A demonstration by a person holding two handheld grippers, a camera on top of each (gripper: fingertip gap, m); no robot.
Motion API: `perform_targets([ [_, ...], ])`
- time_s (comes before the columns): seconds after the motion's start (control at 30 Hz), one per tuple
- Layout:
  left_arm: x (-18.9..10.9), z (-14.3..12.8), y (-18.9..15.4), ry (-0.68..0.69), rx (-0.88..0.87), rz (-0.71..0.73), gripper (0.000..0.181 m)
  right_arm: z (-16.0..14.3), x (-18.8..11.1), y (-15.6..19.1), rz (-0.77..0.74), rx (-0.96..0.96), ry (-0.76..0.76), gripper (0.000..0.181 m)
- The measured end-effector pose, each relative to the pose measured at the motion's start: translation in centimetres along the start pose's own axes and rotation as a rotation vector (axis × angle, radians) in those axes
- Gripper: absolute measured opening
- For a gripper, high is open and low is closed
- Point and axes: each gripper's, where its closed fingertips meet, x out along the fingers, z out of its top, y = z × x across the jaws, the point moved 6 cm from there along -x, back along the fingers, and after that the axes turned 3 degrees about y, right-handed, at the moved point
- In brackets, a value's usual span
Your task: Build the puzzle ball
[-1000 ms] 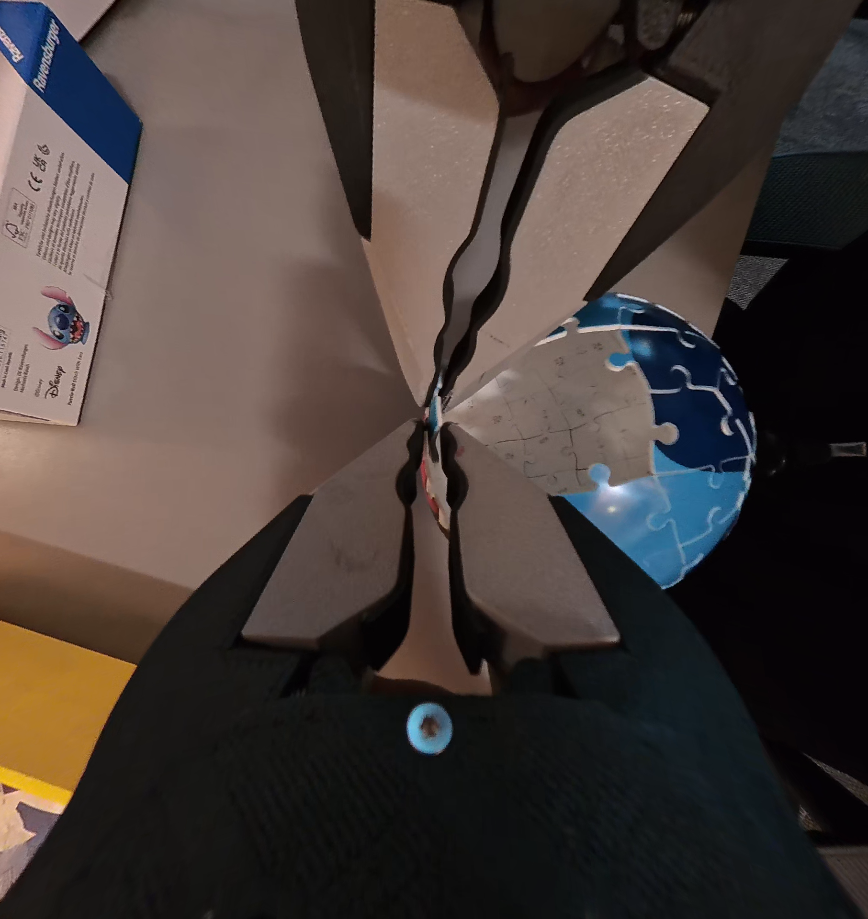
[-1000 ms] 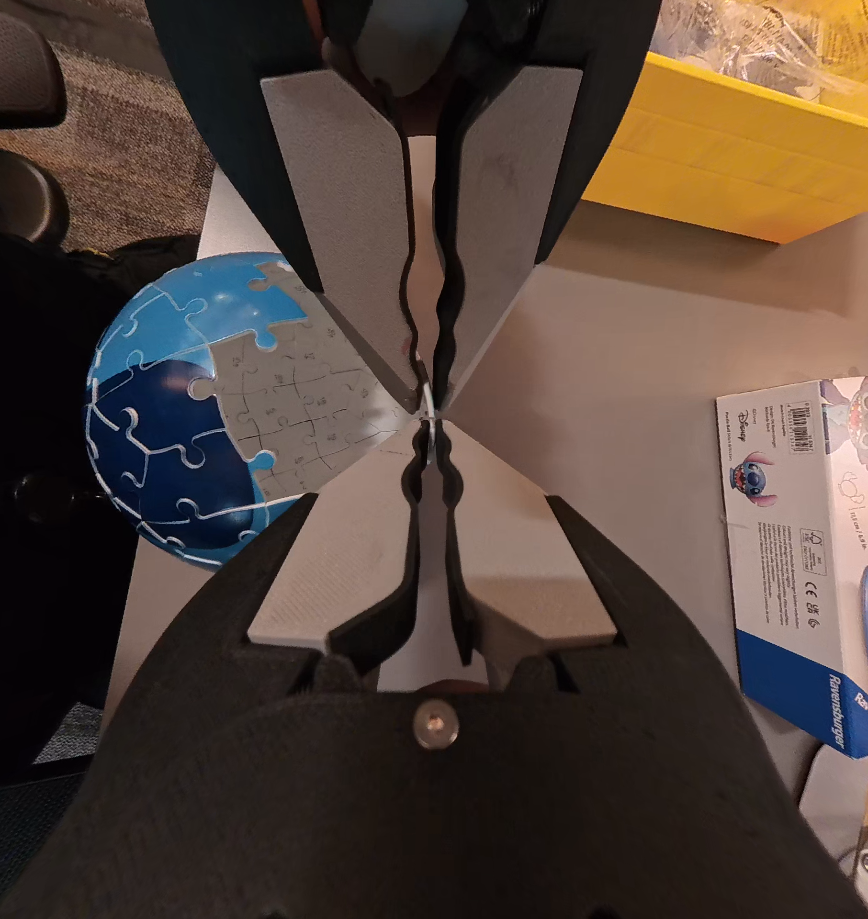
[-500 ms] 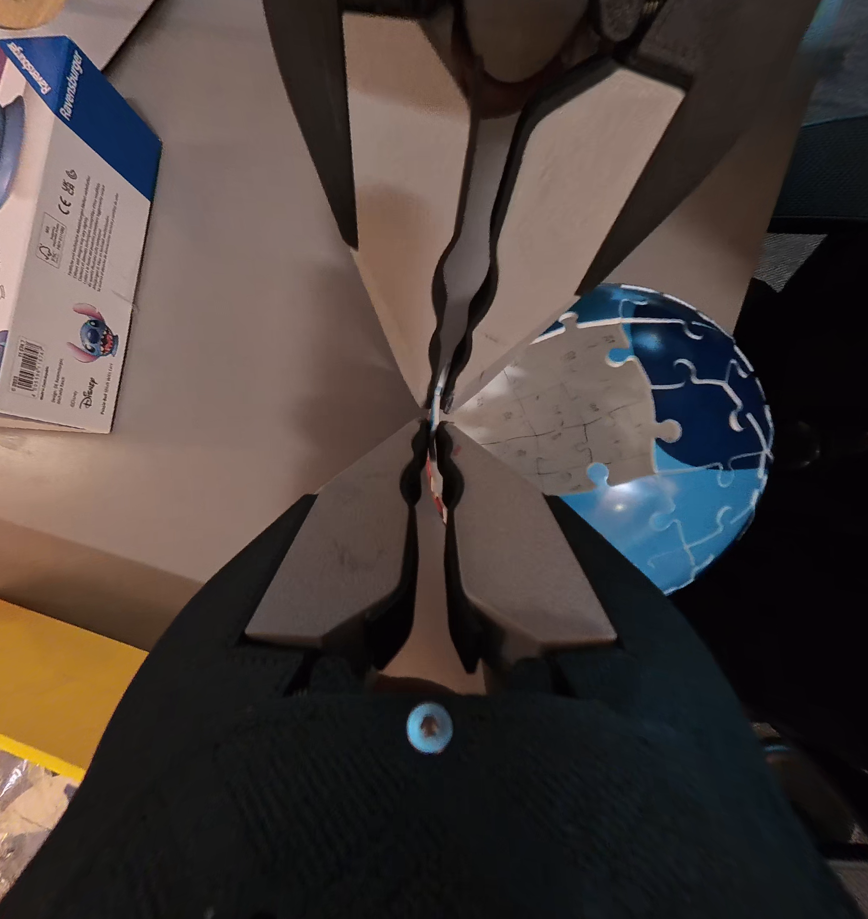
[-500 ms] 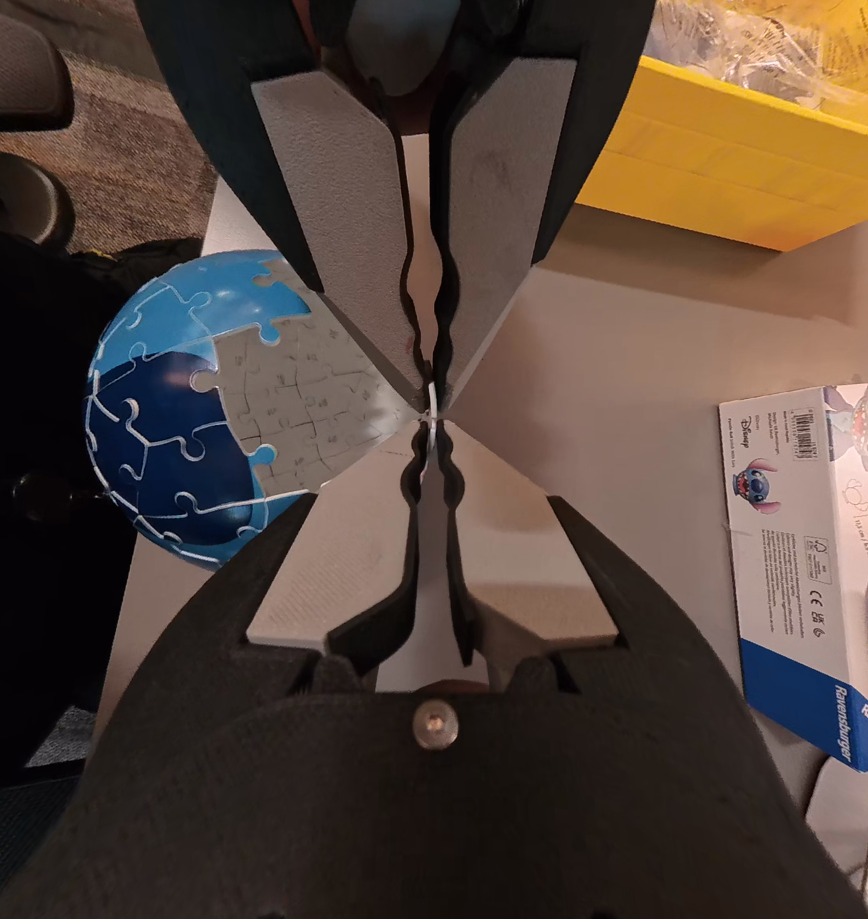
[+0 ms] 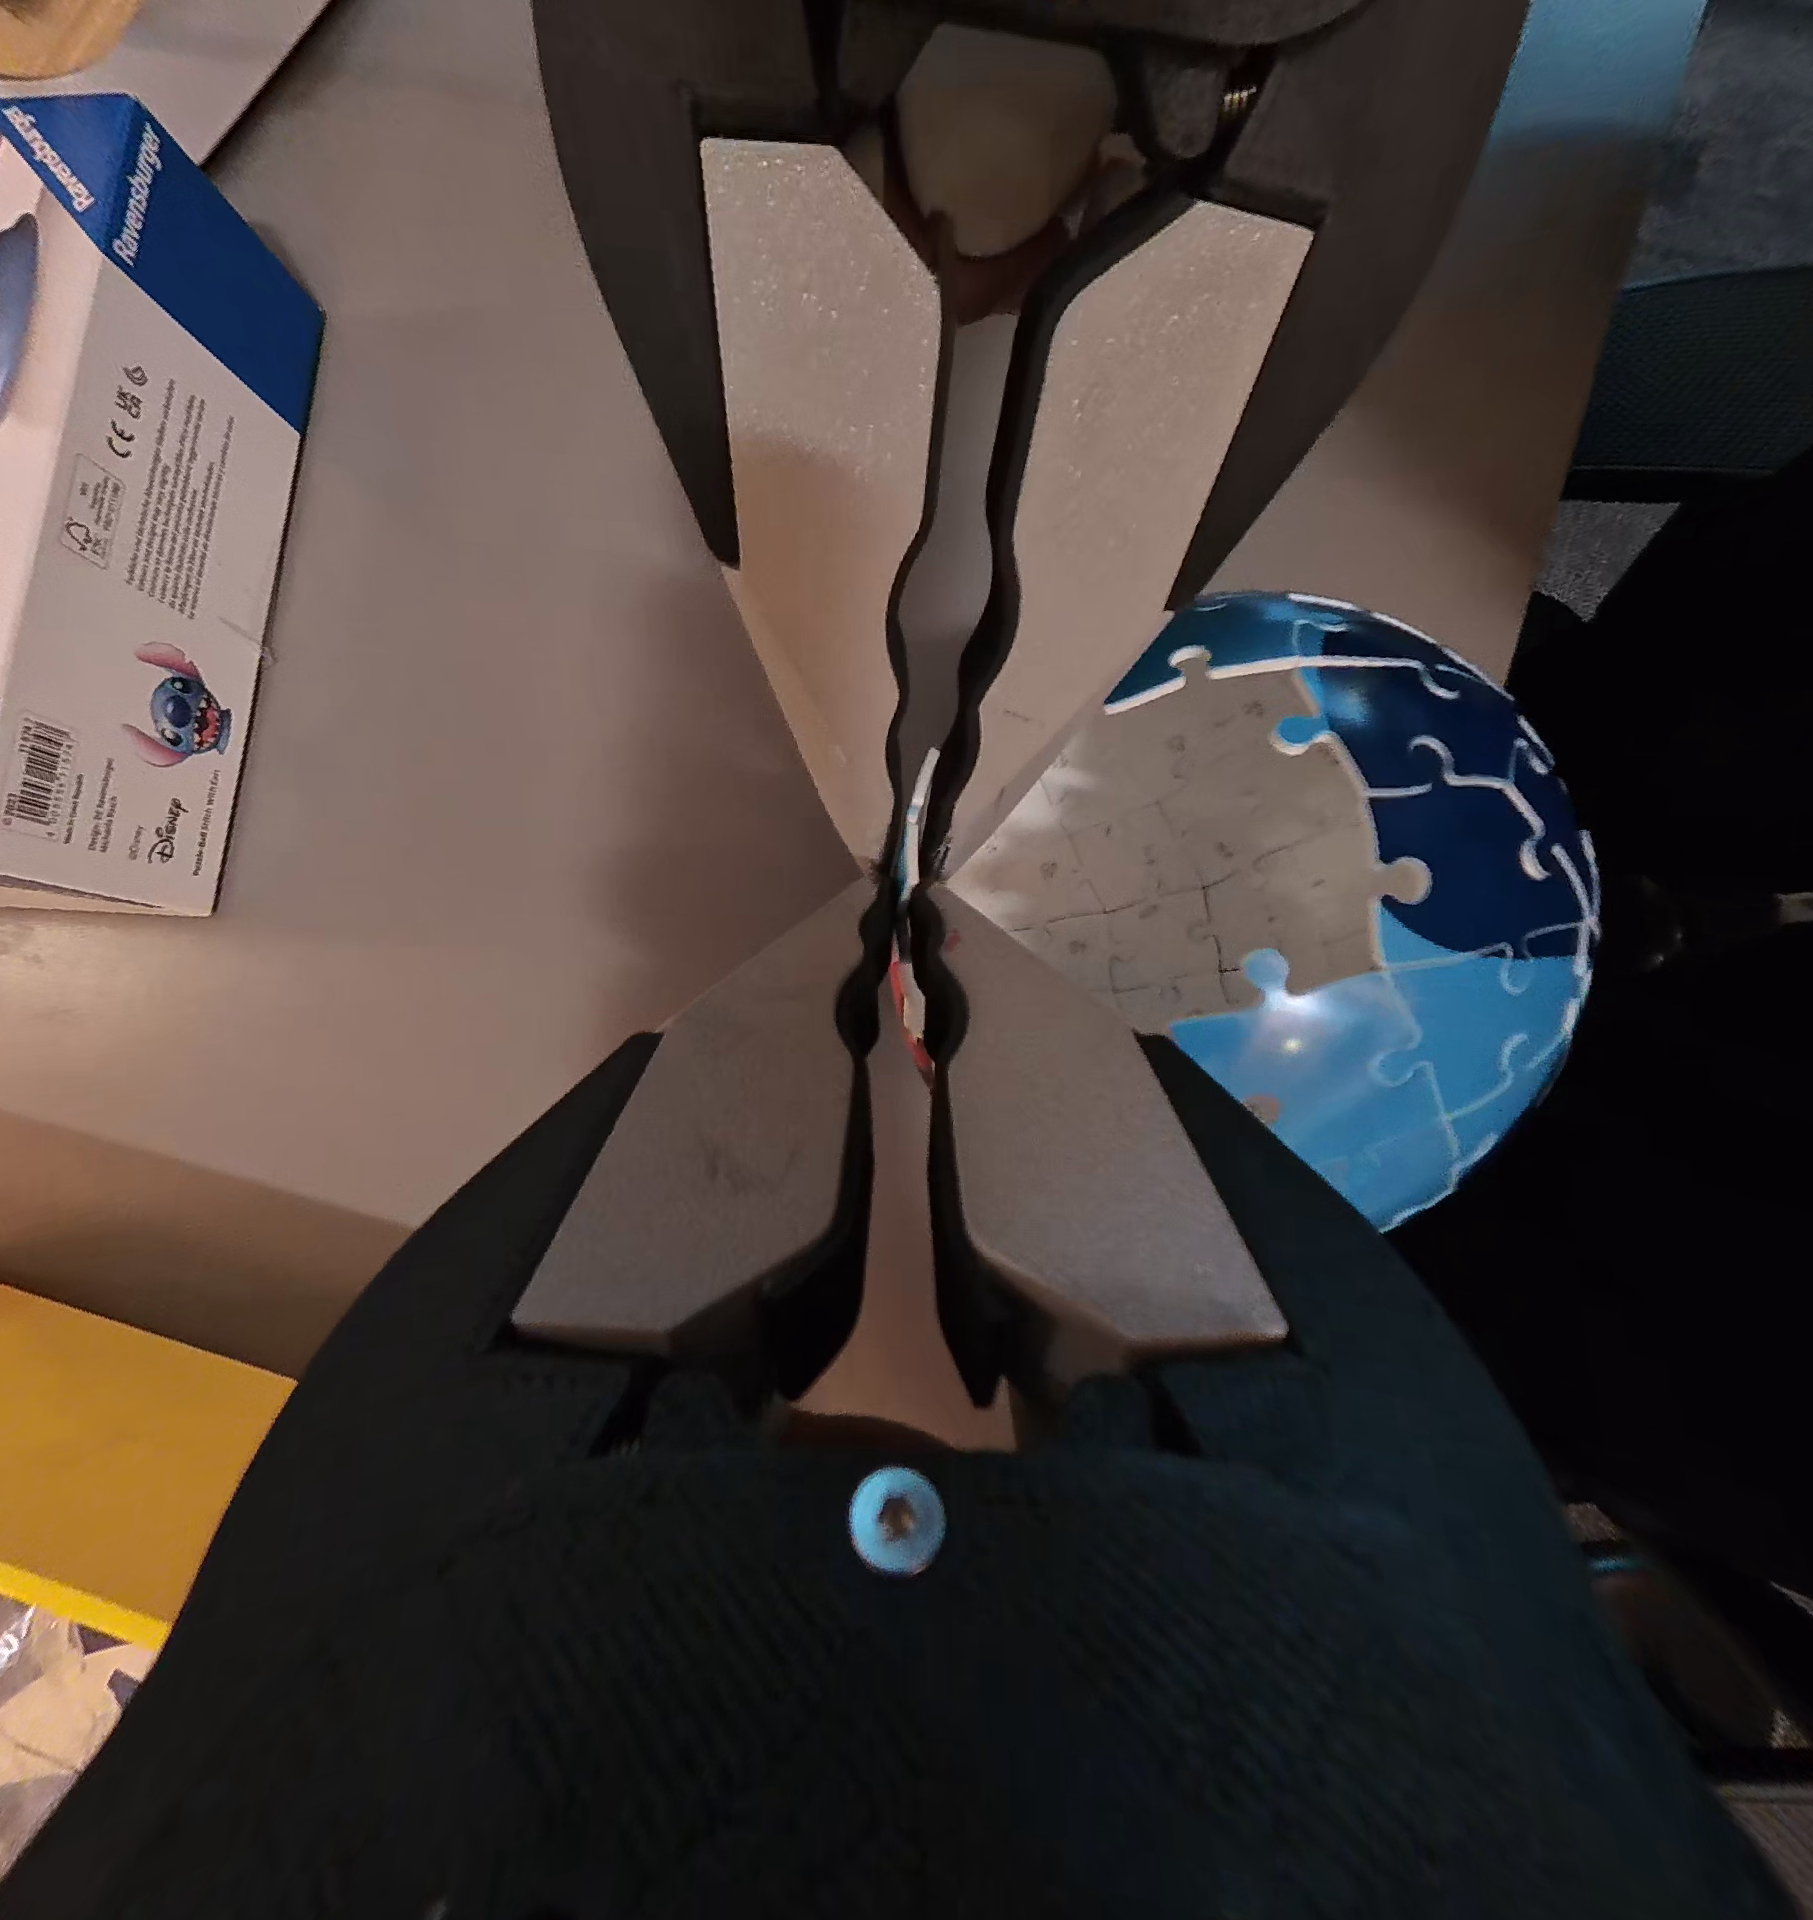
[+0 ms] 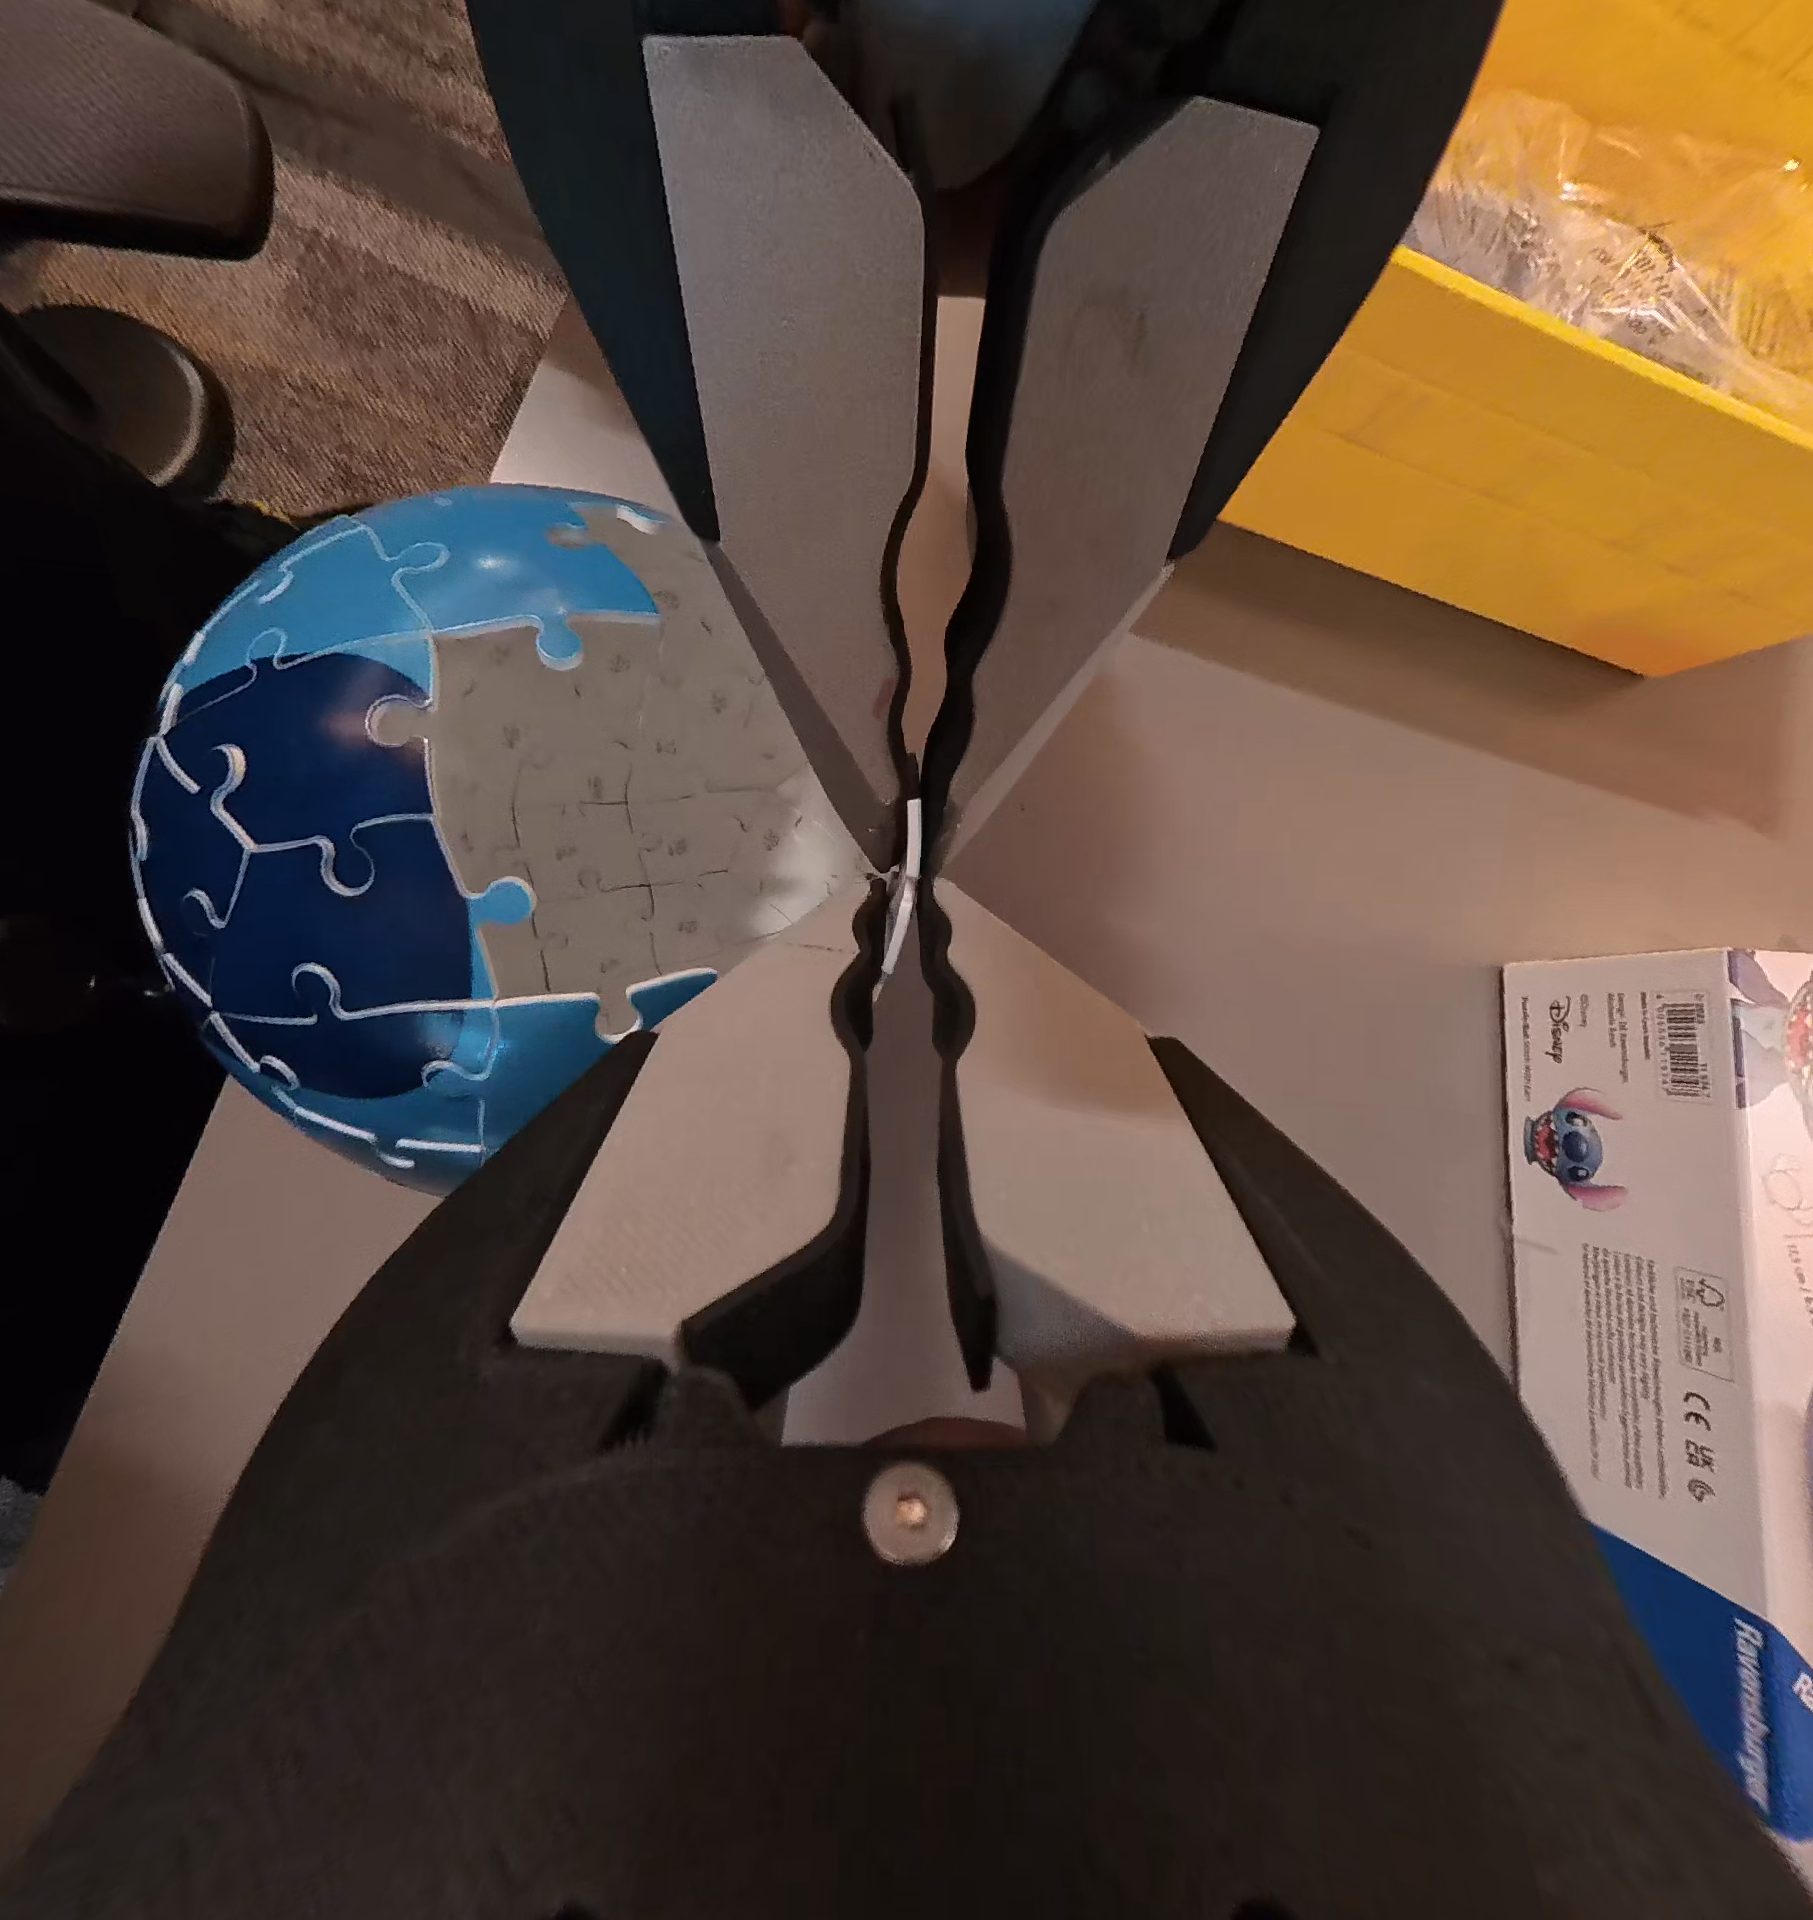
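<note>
My left gripper is shut on a puzzle piece with red and white on it, seen edge-on. My right gripper comes in from the top, tip to tip with it, shut on a second piece. In the right wrist view my right gripper holds its white-edged piece against the piece in the left gripper. The two pieces touch edge to edge. The part-built blue puzzle ball lies beside the tips with its grey inside showing. It also shows in the right wrist view.
The grey table ends just past the ball, with dark floor beyond. The puzzle's box lies flat on the table and also shows in the right wrist view. A yellow bin with a plastic bag stands nearby. A chair stands off the table. Only a small space, under 4 cm, lies between the two pairs of fingers.
Both grippers stay shut and tip to tip. They have shifted together a little, so the box slides further into the left wrist view. The ball has not moved.
</note>
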Motion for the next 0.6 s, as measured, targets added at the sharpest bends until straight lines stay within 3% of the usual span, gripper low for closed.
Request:
perform_targets([
  [0.33, -0.21, -0.14, -0.26, 0.040, 0.006, -0.024, 0.006, 0.20, 0.08, 0.19, -0.007, 0.007, 0.009, 0.000],
  [0.6, -0.05, -0.08, -0.10, 0.049, 0.017, 0.020, 0.000, -0.07, 0.08, 0.01, 0.019, 0.075, 0.002, 0.000],
])
